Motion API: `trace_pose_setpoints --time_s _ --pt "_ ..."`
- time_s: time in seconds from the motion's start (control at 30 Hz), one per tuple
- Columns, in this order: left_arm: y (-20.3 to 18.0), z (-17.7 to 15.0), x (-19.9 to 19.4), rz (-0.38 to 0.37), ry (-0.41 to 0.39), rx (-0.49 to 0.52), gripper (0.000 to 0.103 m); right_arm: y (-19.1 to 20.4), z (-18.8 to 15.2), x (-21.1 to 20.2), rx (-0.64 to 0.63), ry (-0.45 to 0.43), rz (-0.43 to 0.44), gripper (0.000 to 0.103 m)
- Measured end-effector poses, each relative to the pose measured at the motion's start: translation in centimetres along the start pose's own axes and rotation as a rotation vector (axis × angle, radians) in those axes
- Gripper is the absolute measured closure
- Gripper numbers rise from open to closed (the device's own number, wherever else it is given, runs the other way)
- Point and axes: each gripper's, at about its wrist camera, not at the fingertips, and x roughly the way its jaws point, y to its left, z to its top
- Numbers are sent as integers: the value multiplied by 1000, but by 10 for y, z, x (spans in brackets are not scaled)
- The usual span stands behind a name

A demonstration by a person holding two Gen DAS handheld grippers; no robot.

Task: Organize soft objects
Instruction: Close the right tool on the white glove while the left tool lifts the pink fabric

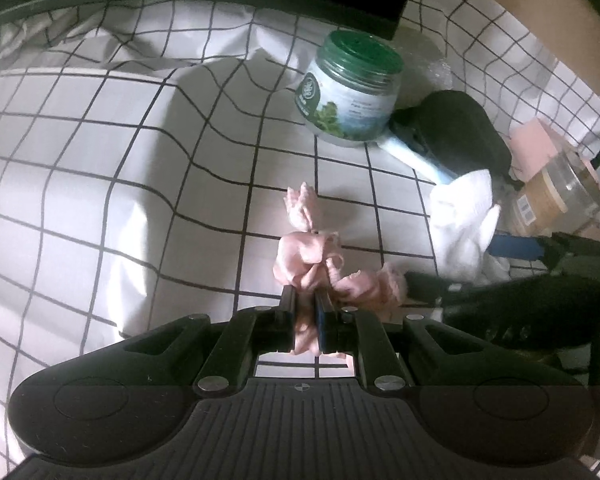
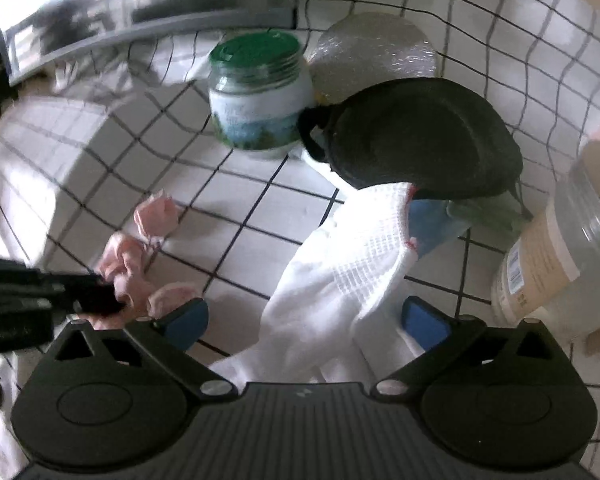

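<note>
My left gripper [image 1: 306,300] is shut on a crumpled pink cloth [image 1: 312,256] that trails forward over the white black-checked cloth [image 1: 100,160]. The pink cloth also shows in the right wrist view [image 2: 136,264], with the left gripper [image 2: 100,300] on it at the left edge. My right gripper [image 2: 306,320] is open, its blue pads on either side of a white waffle-knit sock [image 2: 348,272] lying between them. The sock [image 1: 464,216] shows at the right of the left wrist view, with the right gripper's blue pad beside it.
A green-lidded jar [image 2: 260,96] stands at the back. A black pouch [image 2: 416,136] lies right of it over a pale blue item [image 2: 432,224]. A clear plastic tub [image 2: 560,248] stands at the right, and a clear wrapped round object [image 2: 372,48] sits behind the pouch.
</note>
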Motion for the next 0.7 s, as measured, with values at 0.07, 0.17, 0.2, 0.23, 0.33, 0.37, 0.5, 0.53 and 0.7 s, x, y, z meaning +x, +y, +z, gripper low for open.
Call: trace_pose_setpoints --time_s 0.07,0.17,0.2,0.23,0.33,0.37,0.5,0.53,0.7 --pt "1 0 0 -5 1 -8 89 5 -2 1 -40 2 -21 0" --pt "-1 -1 0 -2 -5 0 89 4 -6 -1 -68 -14 -11 0" --pt "-2 -2 0 0 -7 2 89 3 -7 -1 -76 -22 -6 0" --pt "-2 -2 0 3 -9 4 89 3 -9 -2 -78 -28 -5 0" --pt "-4 -3 -1 8 -15 15 89 0 -14 -9 -79 -56 -13 11" --pt "-4 -3 -1 9 -19 17 89 -1 -15 -11 -78 -66 -10 13" --pt "-4 -7 -2 14 -39 9 89 -11 -9 -21 -44 -124 -1 17" --pt "-4 -7 -2 15 -43 2 89 -13 -5 -24 -32 -143 3 18" --pt "-4 -10 -3 18 -60 -18 89 -18 13 -21 -35 -132 14 29"
